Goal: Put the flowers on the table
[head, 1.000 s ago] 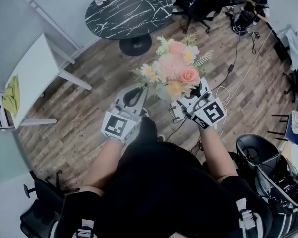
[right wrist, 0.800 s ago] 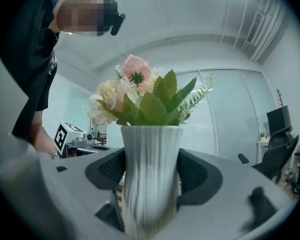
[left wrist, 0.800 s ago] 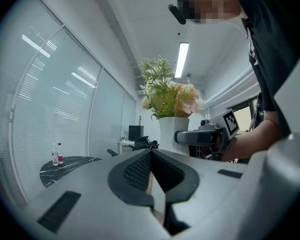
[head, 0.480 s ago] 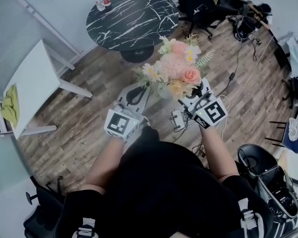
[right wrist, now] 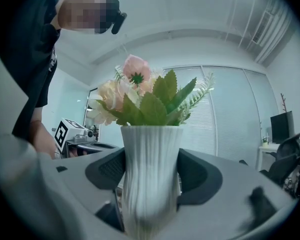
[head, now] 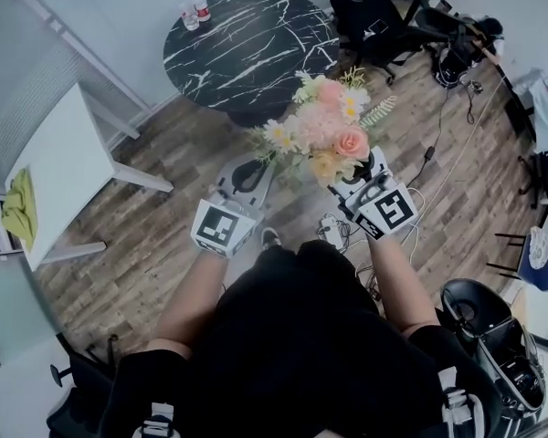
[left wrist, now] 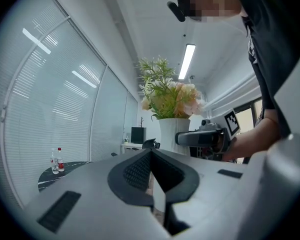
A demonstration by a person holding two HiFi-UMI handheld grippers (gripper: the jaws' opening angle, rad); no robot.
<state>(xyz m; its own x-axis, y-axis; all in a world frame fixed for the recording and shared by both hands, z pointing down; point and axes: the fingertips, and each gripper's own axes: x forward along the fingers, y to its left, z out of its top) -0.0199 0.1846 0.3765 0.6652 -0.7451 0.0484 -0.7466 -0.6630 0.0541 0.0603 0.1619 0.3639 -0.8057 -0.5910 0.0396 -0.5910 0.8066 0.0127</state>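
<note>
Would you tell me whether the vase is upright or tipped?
Upright: the vase stands vertical, clamped between the jaws of the right gripper, with the flowers pointing up.

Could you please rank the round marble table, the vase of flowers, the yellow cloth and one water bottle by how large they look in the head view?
1. round marble table
2. vase of flowers, which is held nearer the camera, so its look is inflated
3. yellow cloth
4. water bottle, plainly the smallest
</note>
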